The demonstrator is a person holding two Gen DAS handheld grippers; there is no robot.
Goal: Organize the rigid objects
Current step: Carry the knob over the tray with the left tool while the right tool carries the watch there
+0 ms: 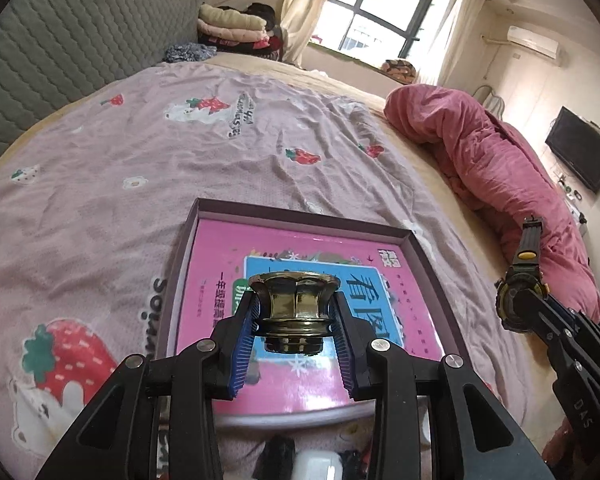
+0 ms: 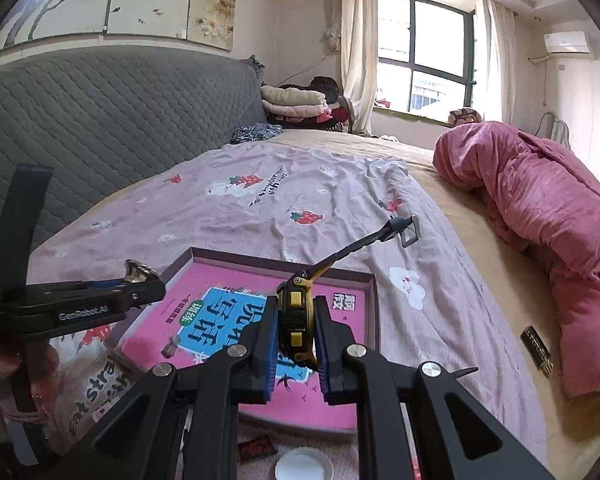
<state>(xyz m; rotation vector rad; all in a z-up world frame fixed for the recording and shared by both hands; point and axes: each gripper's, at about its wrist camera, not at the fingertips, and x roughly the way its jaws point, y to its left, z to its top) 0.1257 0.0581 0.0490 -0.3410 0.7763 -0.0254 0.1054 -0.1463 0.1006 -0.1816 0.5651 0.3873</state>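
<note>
My left gripper (image 1: 294, 320) is shut on a fluted brass knob (image 1: 294, 300), held above a shallow box (image 1: 296, 213) with a pink book (image 1: 220, 280) inside. My right gripper (image 2: 296, 332) is shut on a black and yellow wristwatch (image 2: 295, 320); its strap sticks out forward to a buckle (image 2: 404, 230). The watch also shows in the left wrist view (image 1: 518, 300) at right, beyond the box's right side. The left gripper with the knob (image 2: 138, 272) shows at left in the right wrist view, above the box's (image 2: 284, 262) left corner.
The box lies on a mauve strawberry-print sheet (image 1: 220, 152) on a bed. A rolled pink quilt (image 2: 540, 208) lies at right. A small dark bar (image 2: 536, 350) lies by it. A white round lid (image 2: 304, 466) and small dark items lie near the front edge. Grey headboard (image 2: 100, 120) at left.
</note>
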